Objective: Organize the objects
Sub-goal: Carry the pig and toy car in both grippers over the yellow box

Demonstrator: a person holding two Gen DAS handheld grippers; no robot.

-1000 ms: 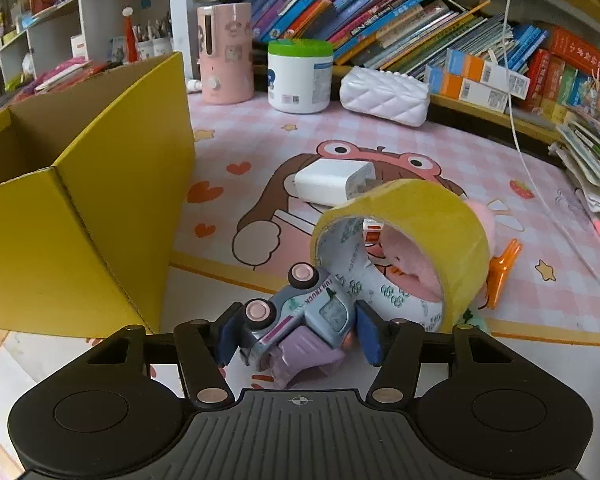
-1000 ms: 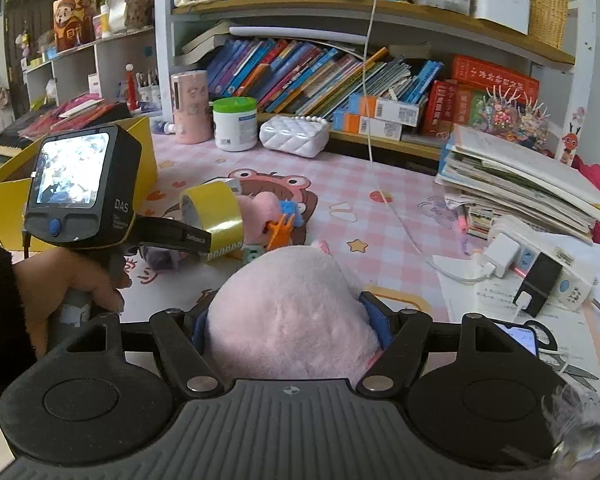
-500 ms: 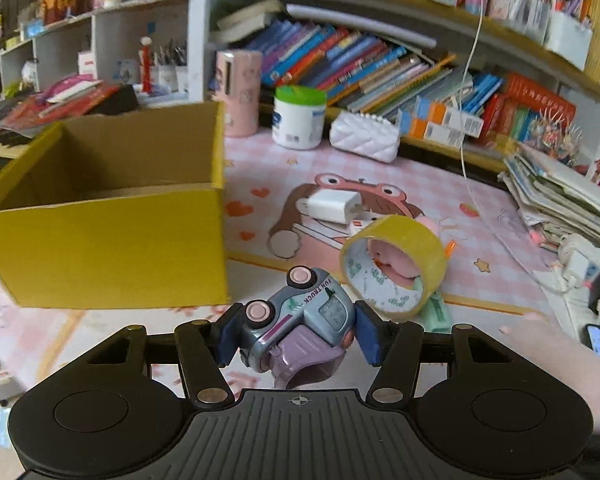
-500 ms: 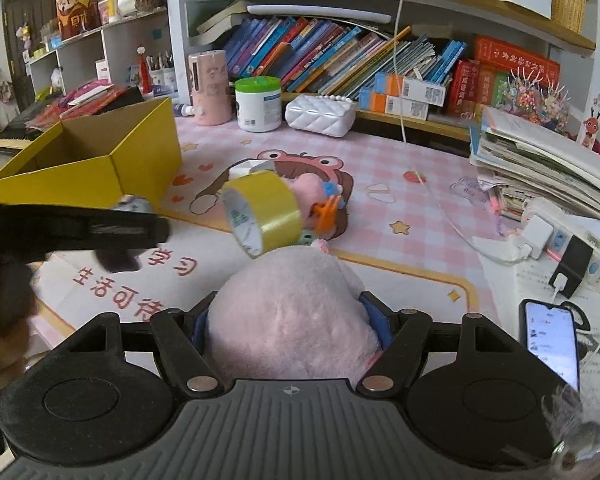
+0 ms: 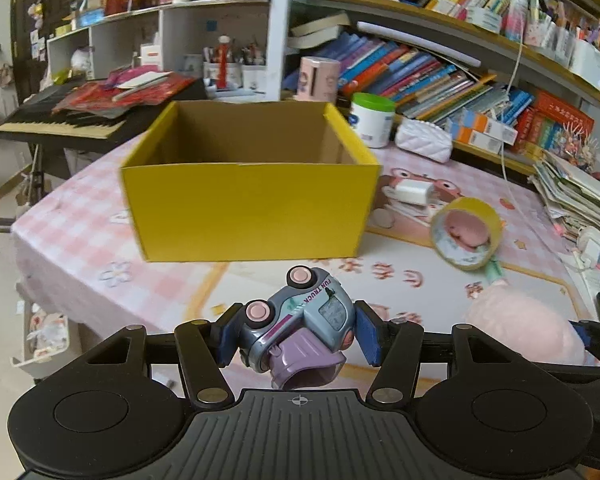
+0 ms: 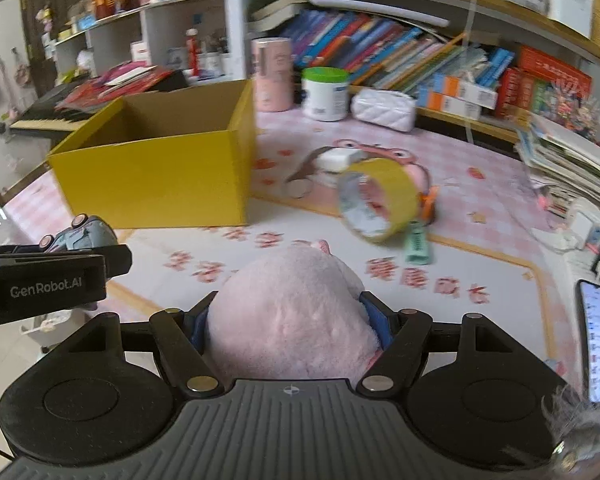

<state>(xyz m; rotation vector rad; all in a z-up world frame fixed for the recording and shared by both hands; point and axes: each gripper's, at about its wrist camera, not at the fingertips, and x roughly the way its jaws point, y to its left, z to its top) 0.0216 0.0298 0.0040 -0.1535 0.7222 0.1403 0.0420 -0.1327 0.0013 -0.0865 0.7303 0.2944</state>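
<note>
My left gripper (image 5: 296,336) is shut on a grey-blue toy truck (image 5: 300,320) with pink wheels, held in the air in front of the open yellow cardboard box (image 5: 248,208). The box looks empty inside. My right gripper (image 6: 290,328) is shut on a pink plush toy (image 6: 292,316), which hides most of its blue pads. In the right wrist view the left gripper (image 6: 52,276) with the toy truck (image 6: 80,236) shows at the left, and the yellow box (image 6: 156,184) stands behind it. A roll of yellow tape (image 5: 466,232) (image 6: 376,200) stands on edge on the pink mat.
A white charger (image 5: 414,192), an orange toy (image 6: 428,202) and a green item (image 6: 418,244) lie near the tape. A white jar (image 5: 372,120), pink cup (image 5: 318,78) and white pouch (image 5: 424,140) stand before the bookshelf. Papers and a phone (image 6: 598,340) sit right; a keyboard (image 5: 64,124) is left.
Both grippers have drawn back from the mat and swung left toward the yellow box, each keeping its toy. The left one also rose, so the box's open top now shows.
</note>
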